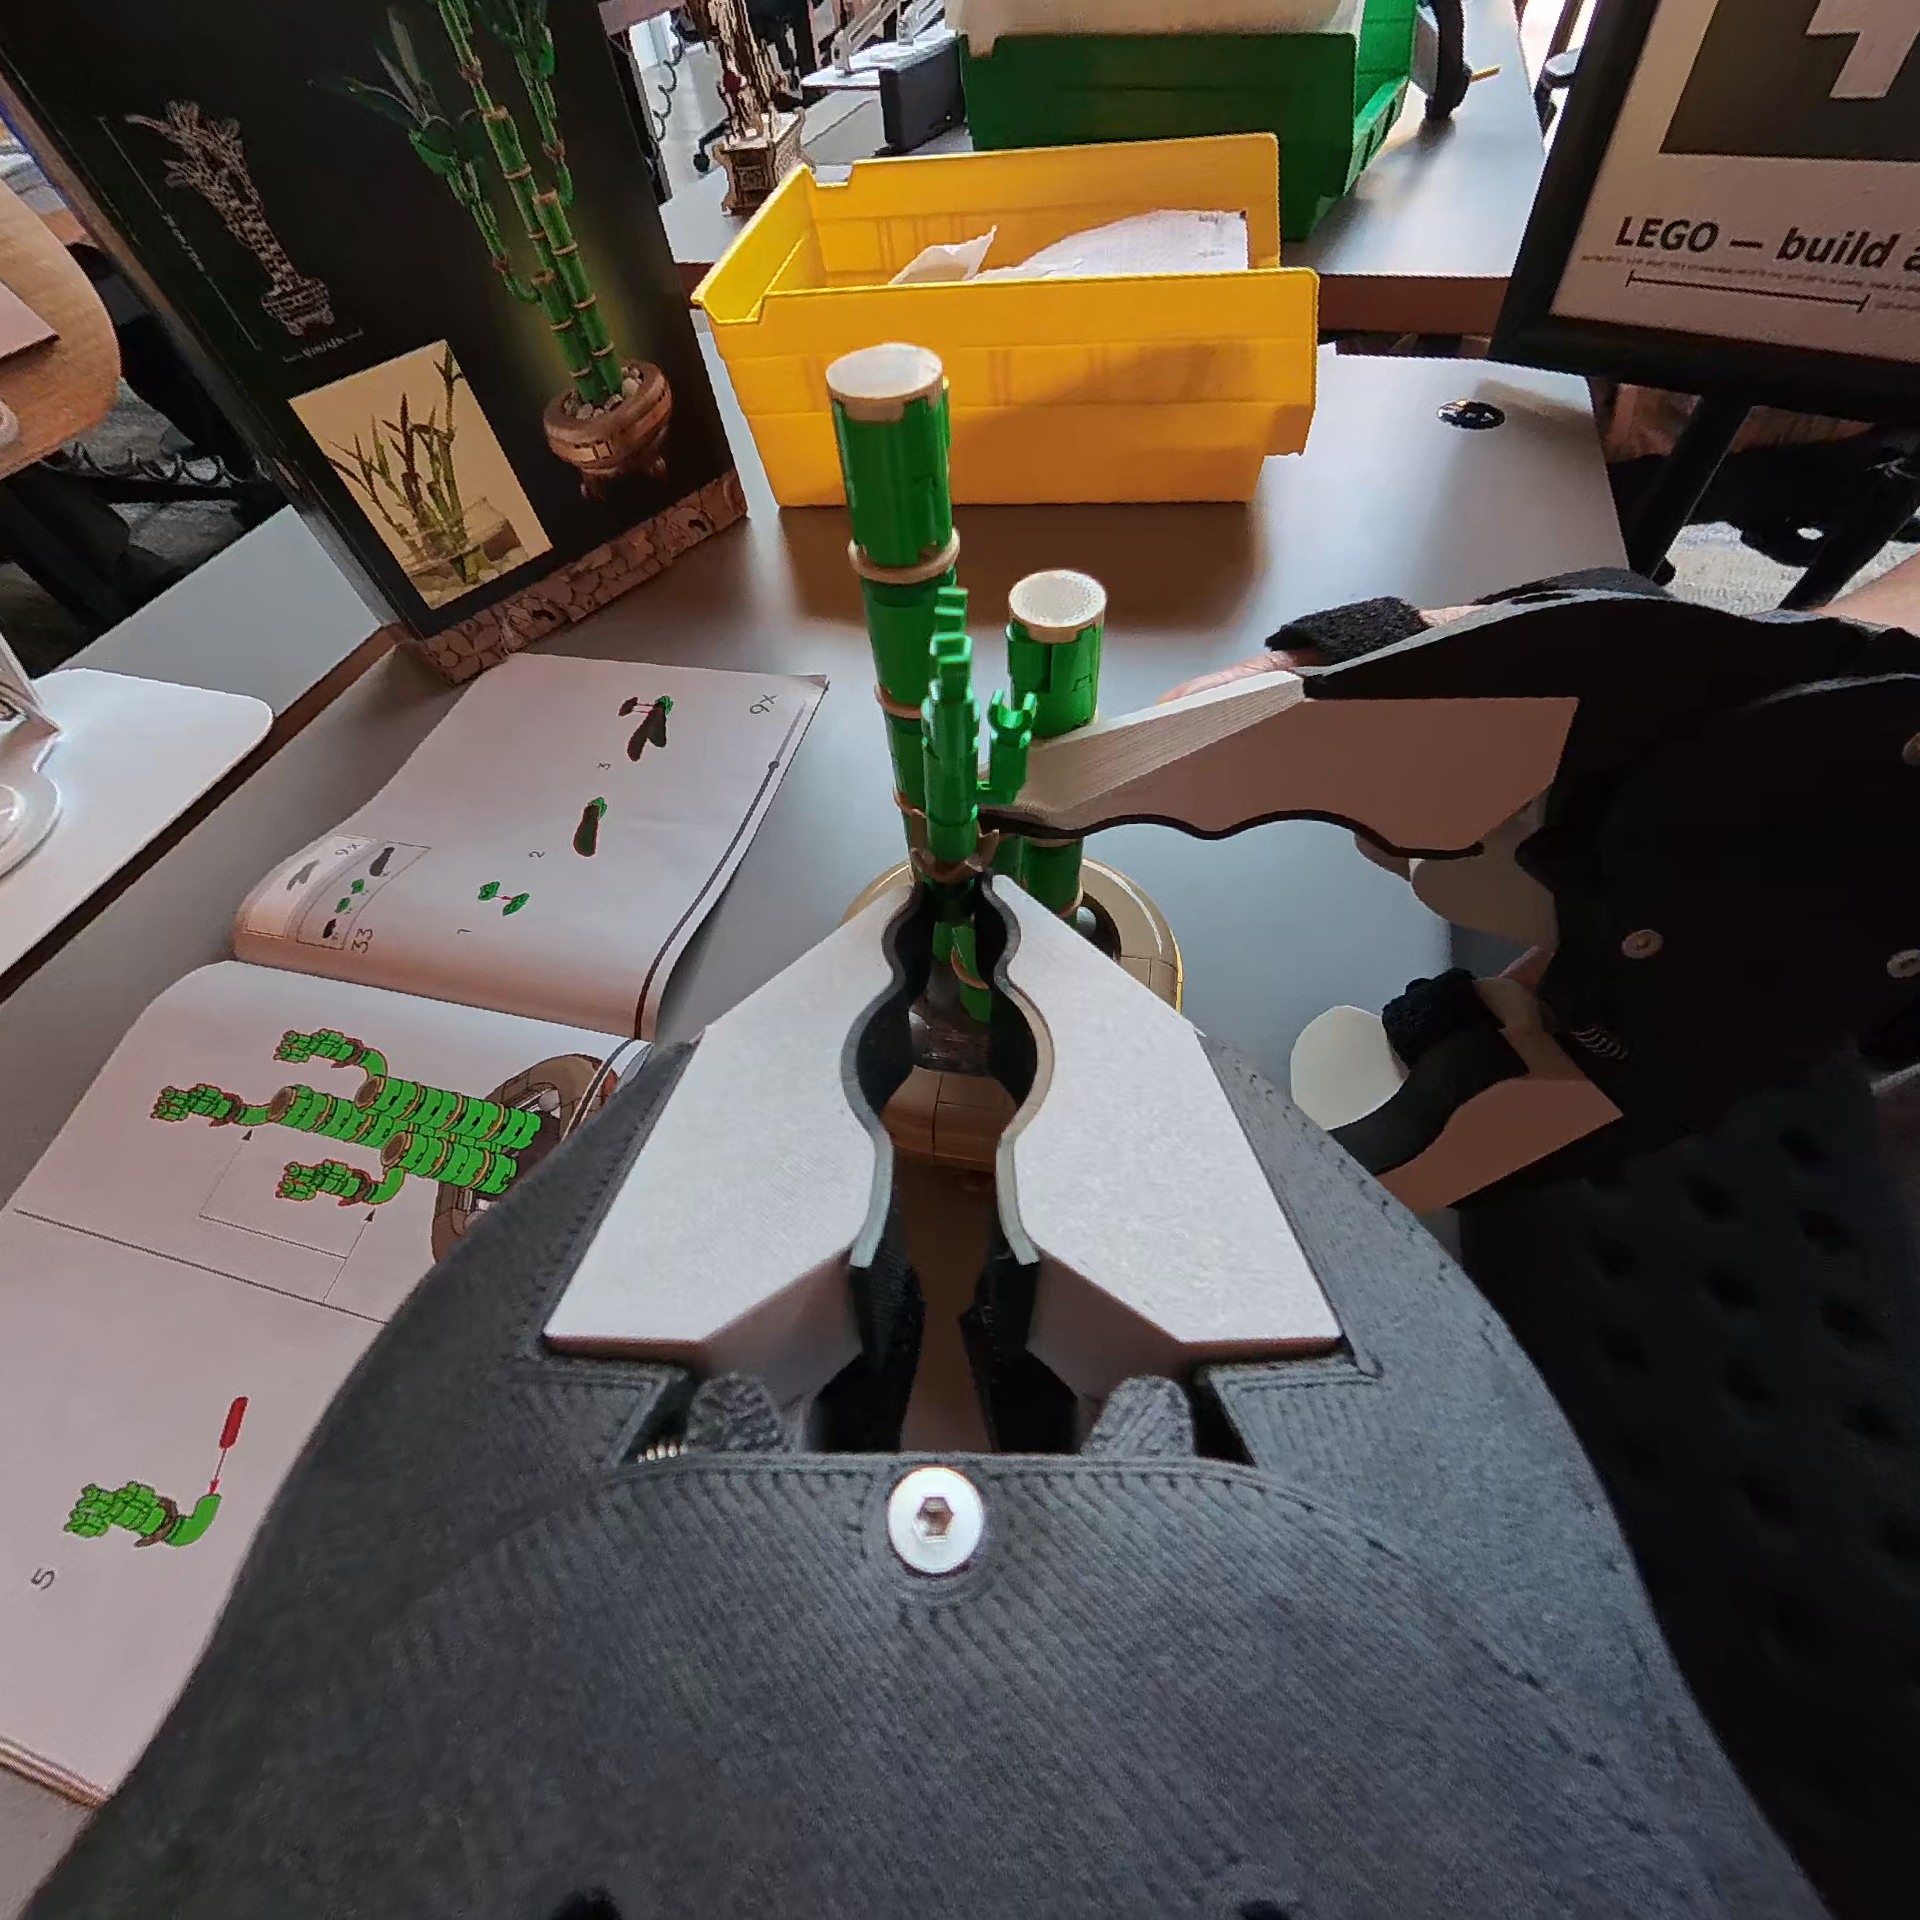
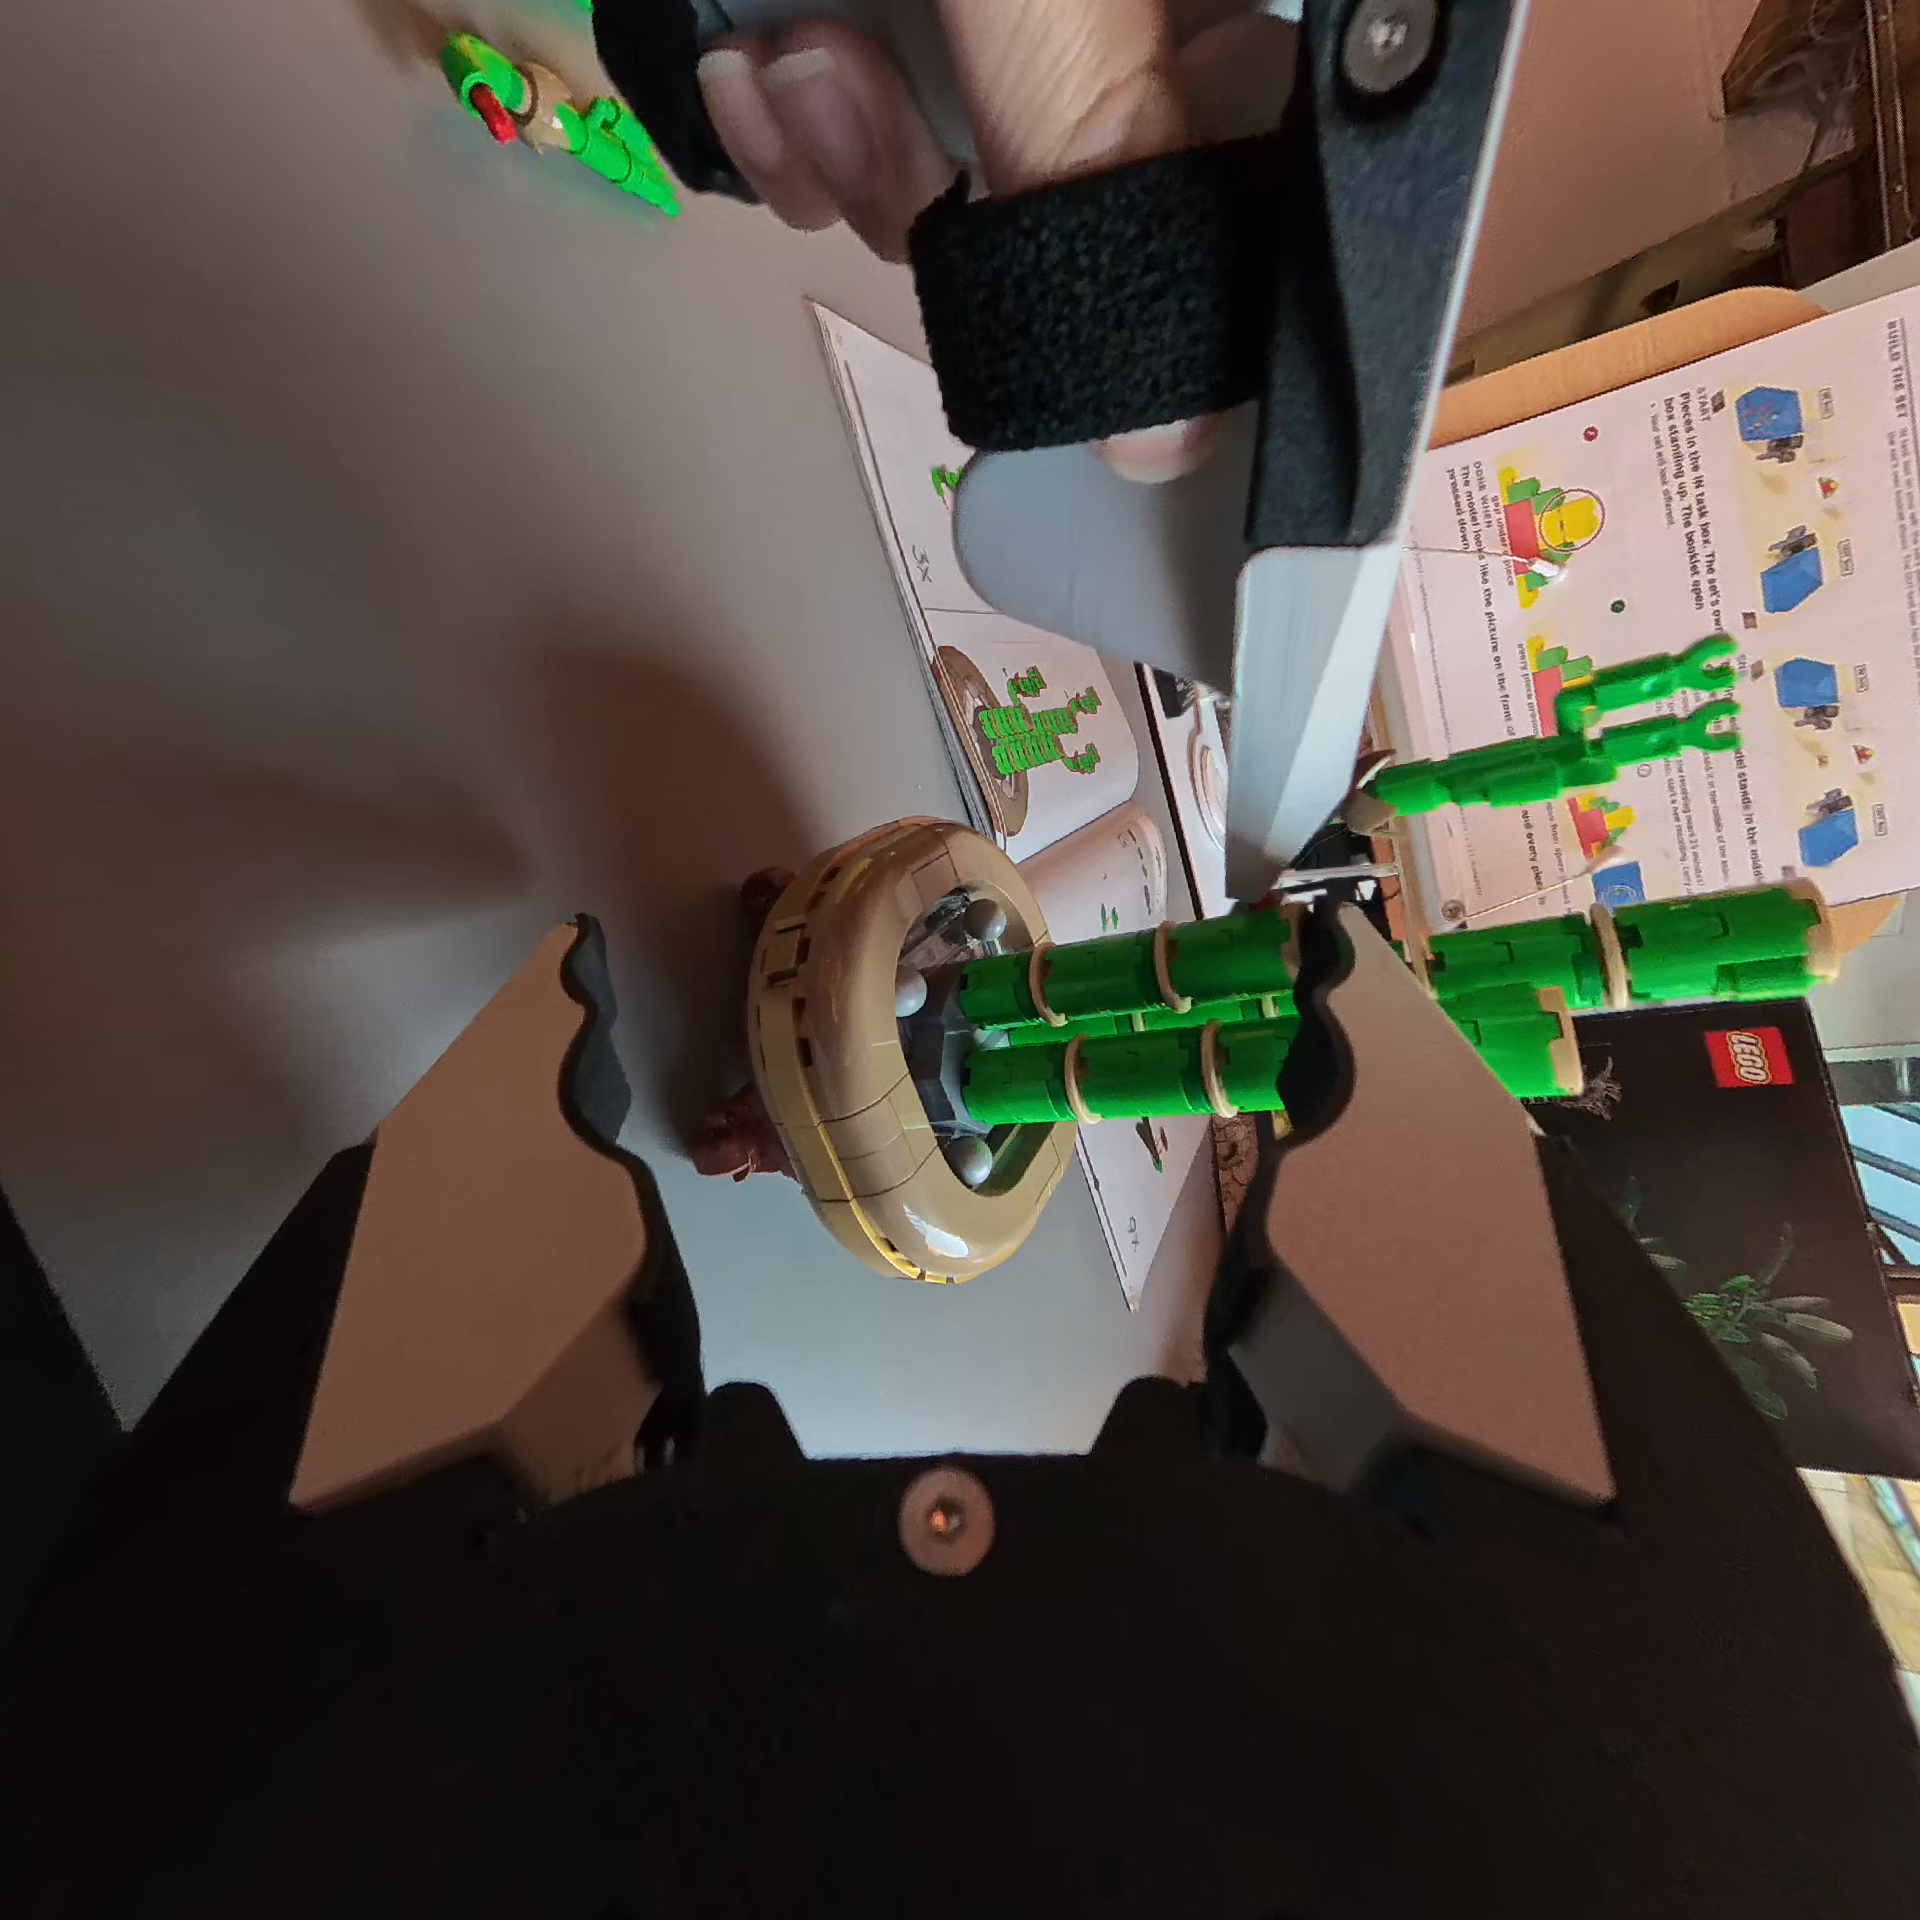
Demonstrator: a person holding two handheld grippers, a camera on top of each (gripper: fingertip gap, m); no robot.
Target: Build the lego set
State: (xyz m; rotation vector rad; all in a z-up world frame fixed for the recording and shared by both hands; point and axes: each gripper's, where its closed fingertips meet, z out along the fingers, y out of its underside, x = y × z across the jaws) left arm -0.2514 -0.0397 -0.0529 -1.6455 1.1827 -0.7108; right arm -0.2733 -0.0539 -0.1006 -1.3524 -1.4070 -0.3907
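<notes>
My left tool [image 1: 951, 904] was closed on a thin green sprig [image 1: 951, 727], held upright in front of the bamboo model [image 1: 899, 488], which stood in its tan pot [image 1: 1138, 925] on the tabletop [image 1: 1299, 582]. Only the left view showed the yellow bin [image 1: 997, 416] behind the model, with white paper [image 1: 1132, 244] in it, and the set's box [image 1: 364, 312] to the left. Only the right view showed a loose green leaf piece [image 2: 566, 114] lying apart on the tabletop. My right tool [image 2: 956, 971] was wide open, one finger [image 2: 1340, 997] against the stalks [image 2: 1164, 1008], the other well clear of them. The open booklet [image 1: 499, 862] lay just left of the pot; the tabletop to its right was bare up to my right tool.
</notes>
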